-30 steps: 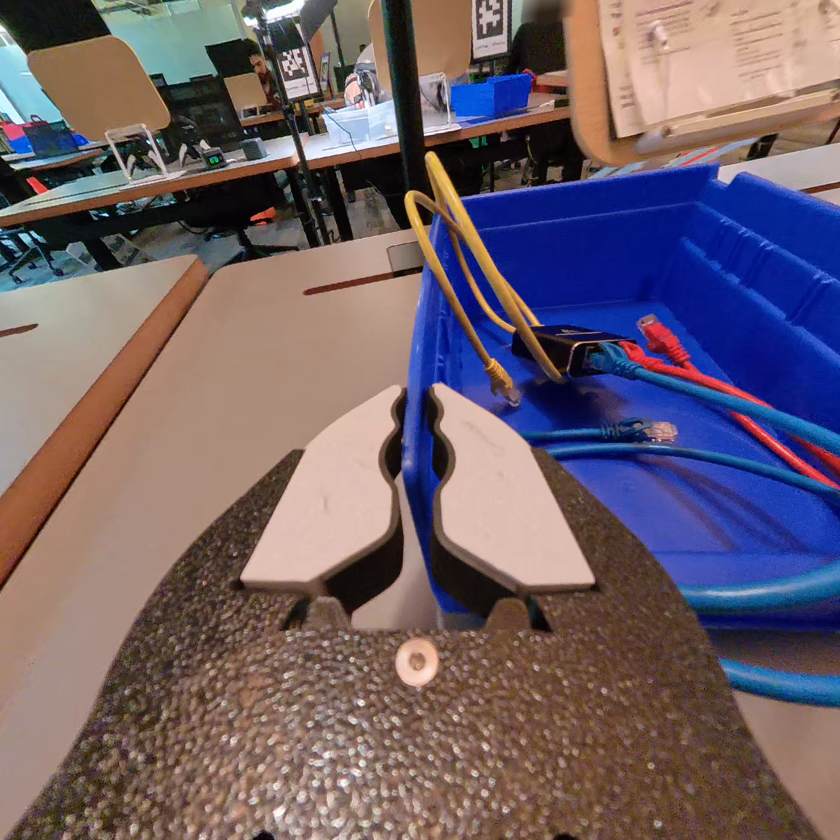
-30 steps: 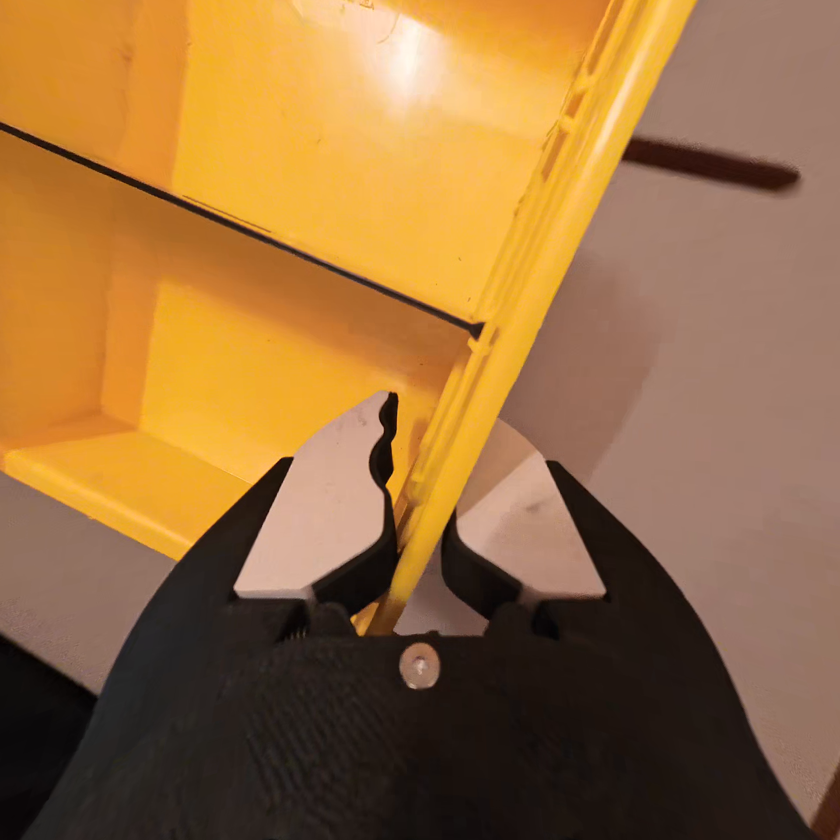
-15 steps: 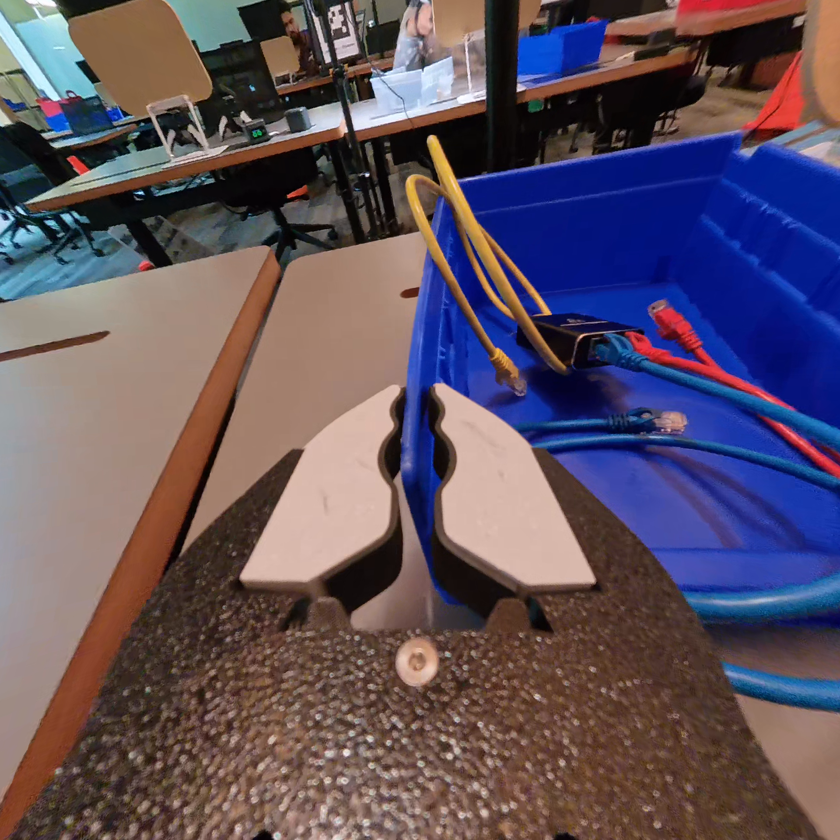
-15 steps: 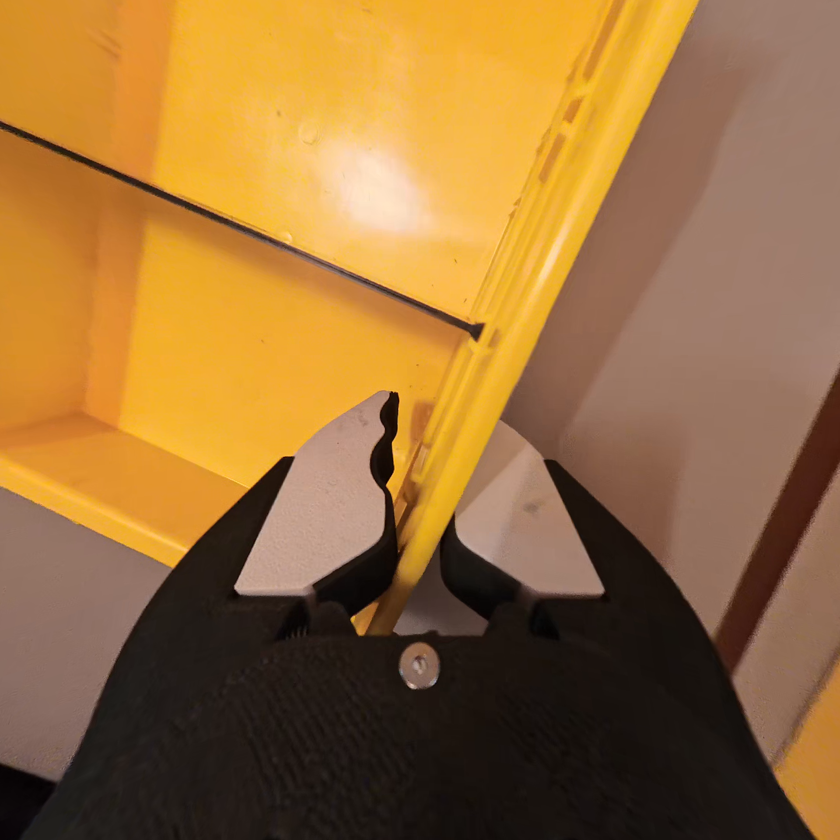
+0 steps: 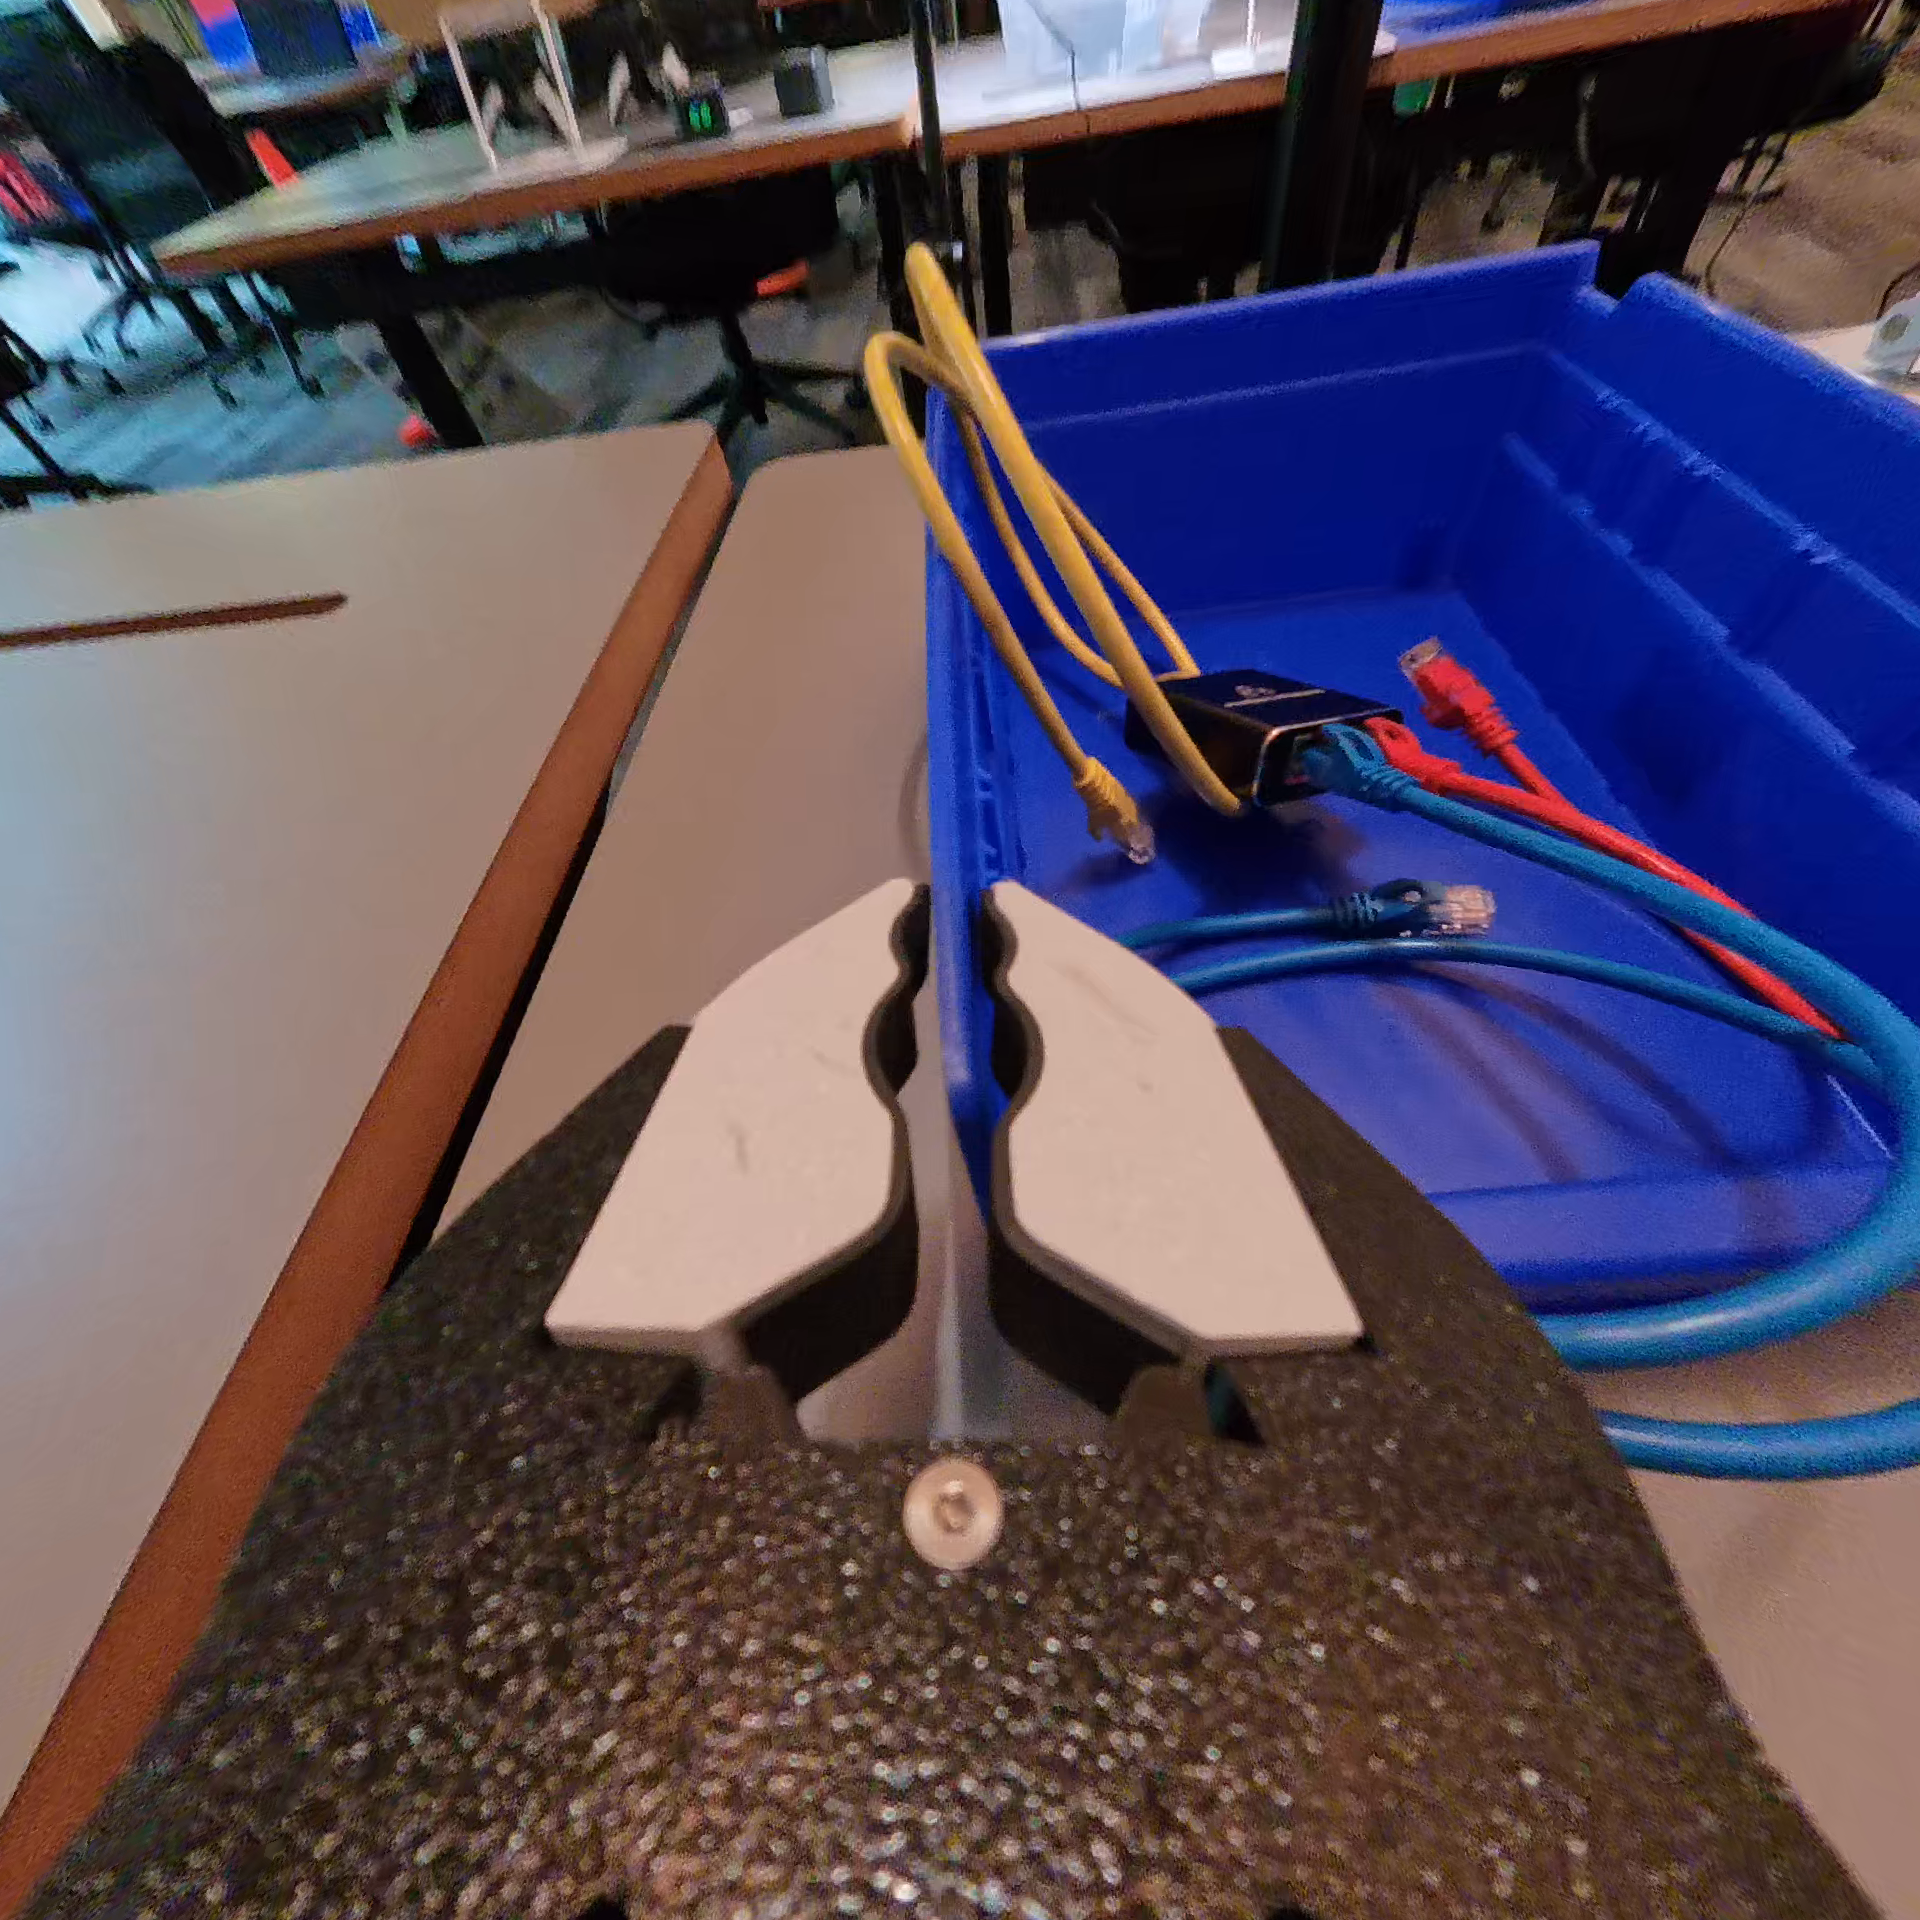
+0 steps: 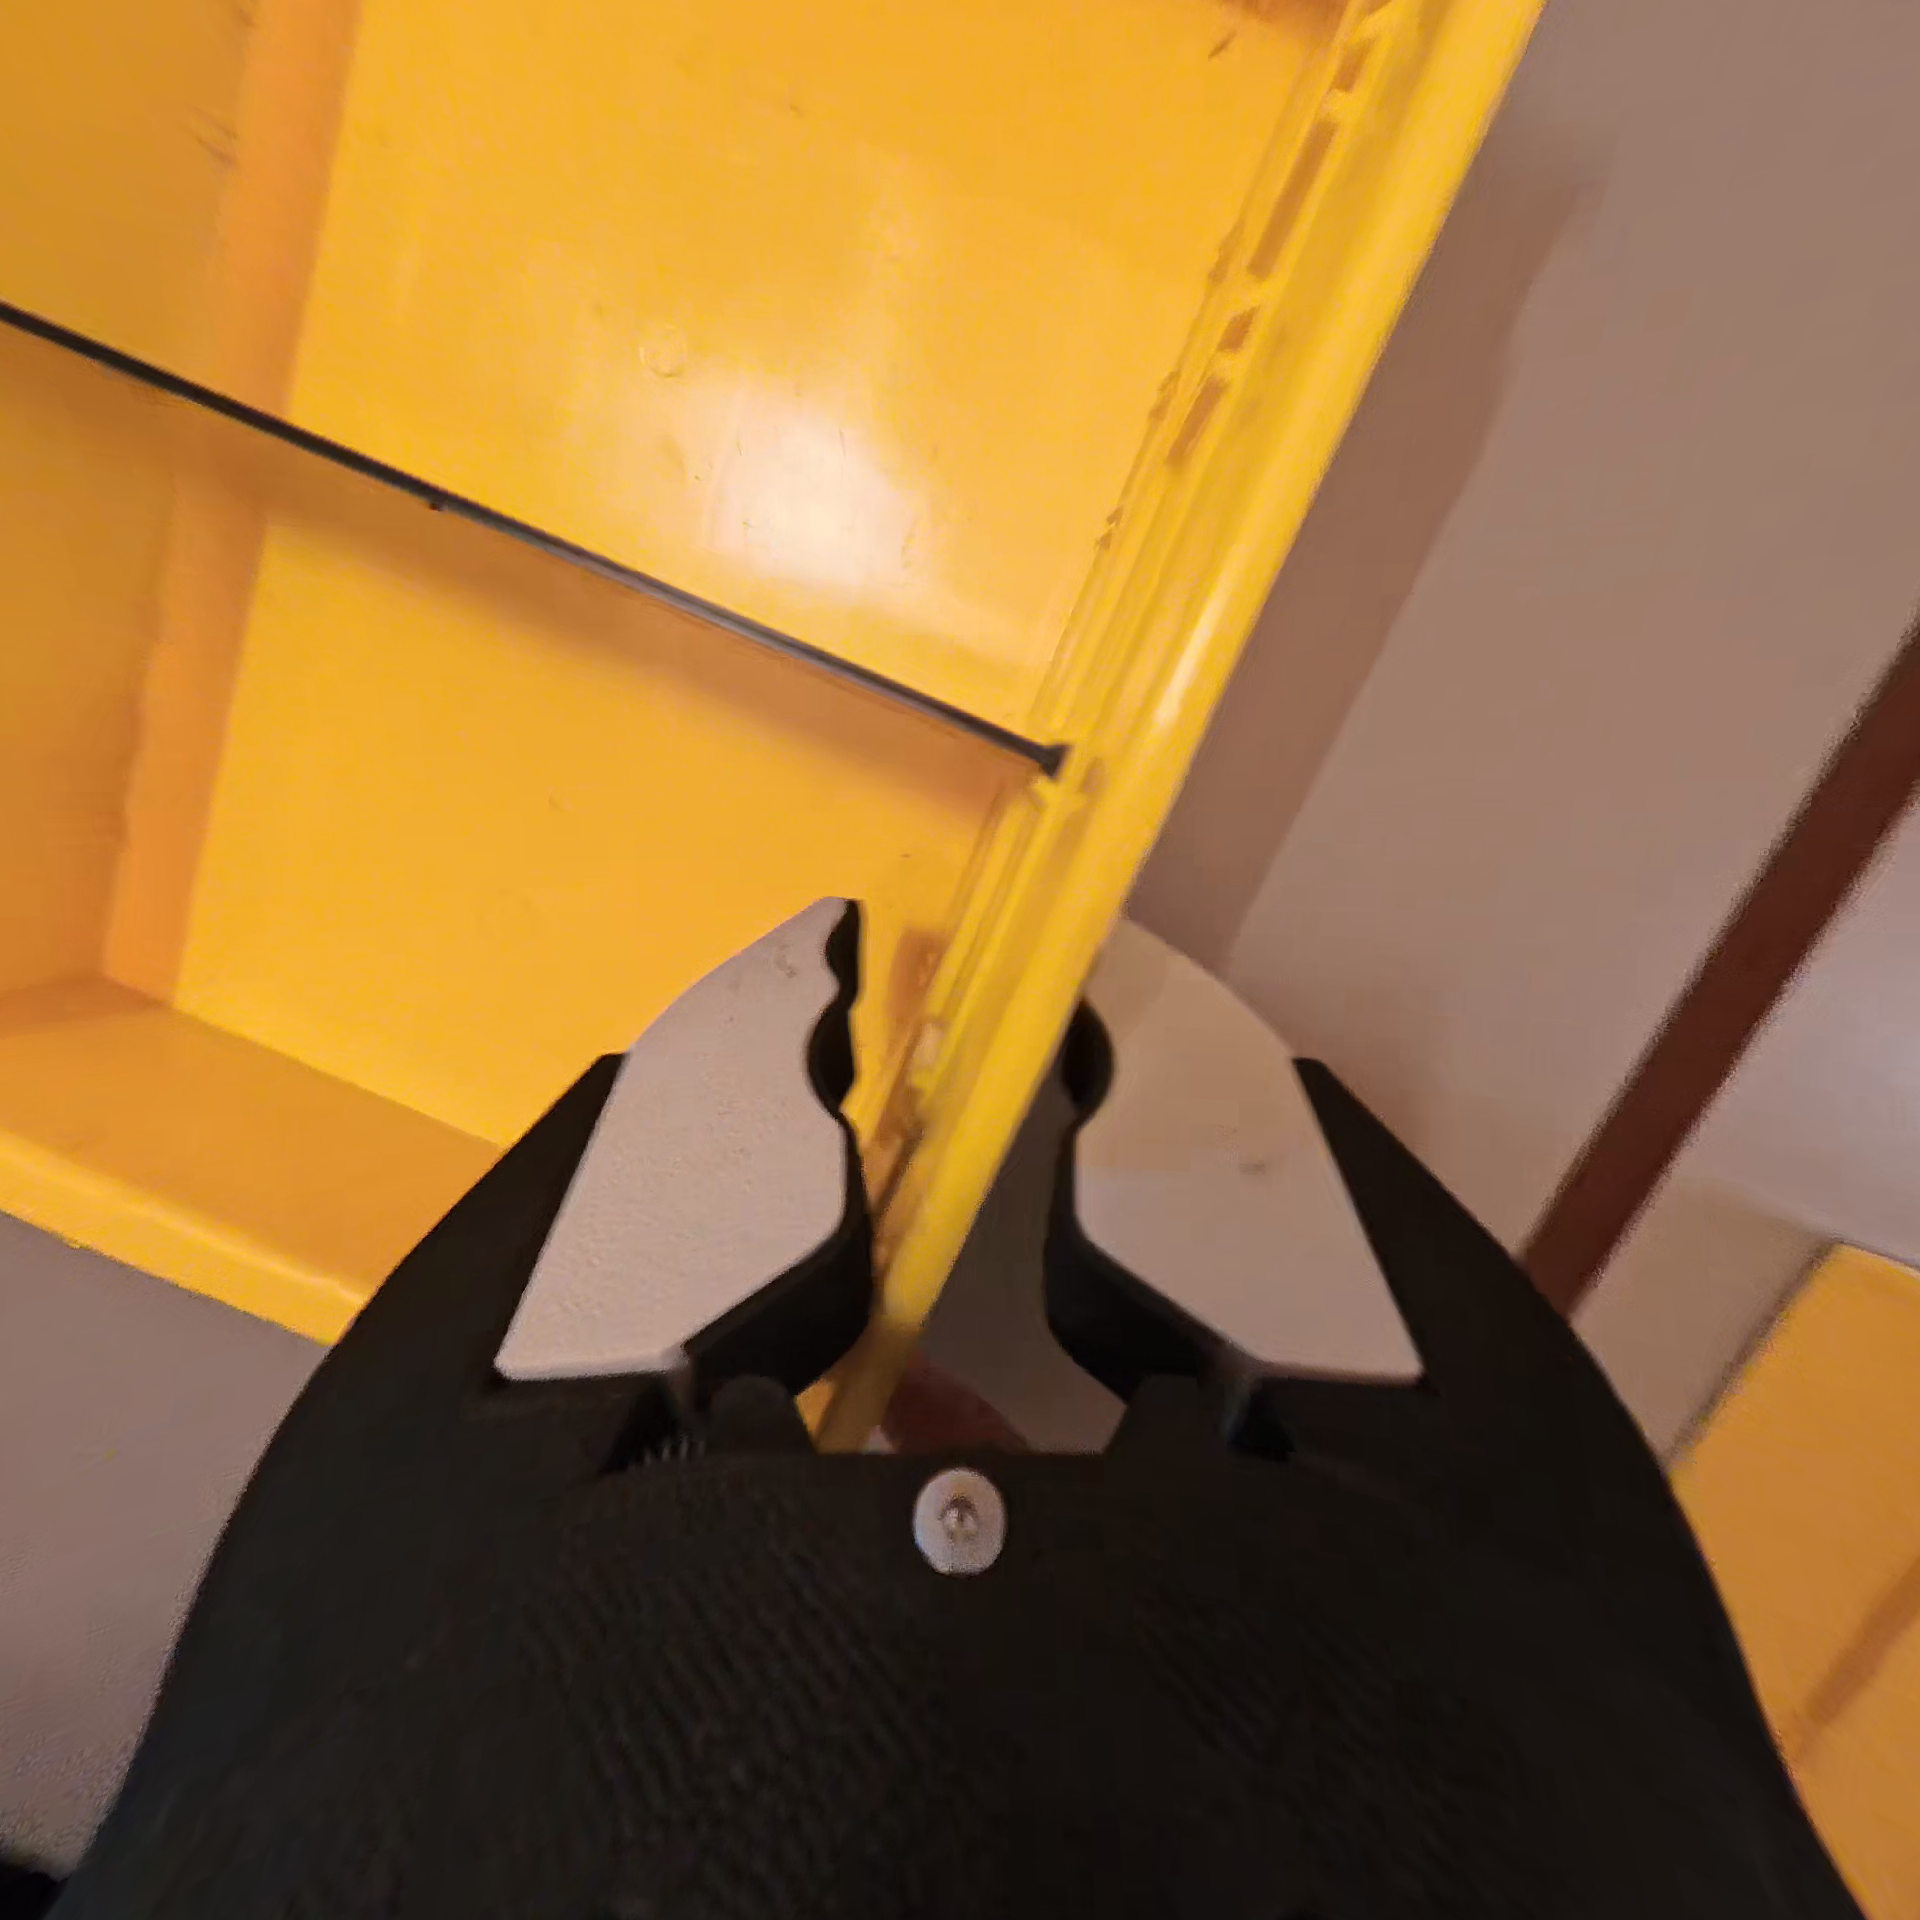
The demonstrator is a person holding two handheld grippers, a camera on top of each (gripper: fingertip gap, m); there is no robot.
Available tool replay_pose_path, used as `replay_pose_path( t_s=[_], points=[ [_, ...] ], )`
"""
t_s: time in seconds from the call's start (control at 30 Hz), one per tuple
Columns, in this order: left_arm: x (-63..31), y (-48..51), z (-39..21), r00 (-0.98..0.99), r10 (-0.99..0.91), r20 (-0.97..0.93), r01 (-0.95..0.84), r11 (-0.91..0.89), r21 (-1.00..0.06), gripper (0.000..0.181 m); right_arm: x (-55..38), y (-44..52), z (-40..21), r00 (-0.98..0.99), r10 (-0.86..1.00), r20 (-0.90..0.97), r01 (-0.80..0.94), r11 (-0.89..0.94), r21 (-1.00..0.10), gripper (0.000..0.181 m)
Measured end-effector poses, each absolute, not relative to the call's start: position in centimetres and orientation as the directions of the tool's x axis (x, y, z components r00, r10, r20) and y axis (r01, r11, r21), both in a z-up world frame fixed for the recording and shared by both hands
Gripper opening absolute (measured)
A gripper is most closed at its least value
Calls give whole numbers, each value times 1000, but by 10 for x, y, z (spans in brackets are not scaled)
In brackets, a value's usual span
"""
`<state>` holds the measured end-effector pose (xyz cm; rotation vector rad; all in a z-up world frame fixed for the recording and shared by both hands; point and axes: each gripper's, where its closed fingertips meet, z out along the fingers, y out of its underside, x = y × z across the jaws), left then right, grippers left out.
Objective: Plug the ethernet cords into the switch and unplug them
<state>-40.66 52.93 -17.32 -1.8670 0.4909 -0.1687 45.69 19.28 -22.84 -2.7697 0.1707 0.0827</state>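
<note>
My left gripper (image 5: 951,904) is shut on the left wall of a blue bin (image 5: 1299,436). In the bin lies a small dark switch (image 5: 1247,722) with a blue cord (image 5: 1507,831) and a red cord (image 5: 1455,774) plugged into it. A yellow cord (image 5: 997,582) loops over the bin wall, and its plug (image 5: 1112,816) lies loose. A loose blue plug (image 5: 1429,909) and a loose red plug (image 5: 1449,686) lie near the switch. My right gripper (image 6: 987,935) straddles the rim of a yellow bin (image 6: 1226,540), with its jaws a little apart on either side.
The yellow bin has a thin black divider (image 6: 520,530). A second yellow object (image 6: 1808,1507) shows at the lower right. A brown table edge (image 5: 499,935) runs left of the blue bin. Blue cord (image 5: 1766,1444) hangs out over the bin's near side. Desks and chairs stand beyond.
My right gripper's jaws have parted slightly around the yellow rim. Both views have shifted: the brown table seam has come nearer, and a second yellow object has appeared. The left grip is unchanged.
</note>
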Motion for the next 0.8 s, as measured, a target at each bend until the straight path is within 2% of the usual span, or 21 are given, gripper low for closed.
replay_pose_path(
  t_s=[0.07,0.13,0.2,0.3,0.4,0.47,0.5,0.6,0.73,0.8],
  points=[
    [-413,529,-165,918,-371,-141,-261,-296,-919,29,475,188,-213,989,-134,57,-101,-912,-398,63],
    [-410,524,-144,923,-360,-139,-245,-269,-931,36,483,184,-185,975,-160,153,-69,-875,-479,90],
    [-397,516,-123,921,-377,-100,-221,-293,-930,40,471,179,-154,973,-156,169,-33,-821,-570,91],
    [-359,502,-120,890,-454,46,-210,-497,-842,43,426,174,-115,987,-102,125,14,-719,-695,95],
    [-301,488,-127,753,-492,438,-94,-739,-668,62,360,172,-93,998,44,36,55,-599,-799,91],
    [-277,496,-132,642,-361,676,43,-864,-502,70,322,166,-88,991,132,-15,60,-548,-834,89],
    [-275,504,-140,619,-272,737,98,-904,-416,70,306,162,-88,986,167,-25,68,-530,-845,89],
    [-279,533,-162,591,-59,804,289,-916,-279,70,276,145,-95,975,220,-21,99,-521,-848,87],
    [-284,548,-192,594,129,794,419,-892,-169,84,251,123,-109,963,268,-21,130,-532,-837,86],
    [-285,552,-204,582,189,791,468,-873,-136,82,246,115,-116,960,281,-16,143,-538,-830,86]
  ],
)
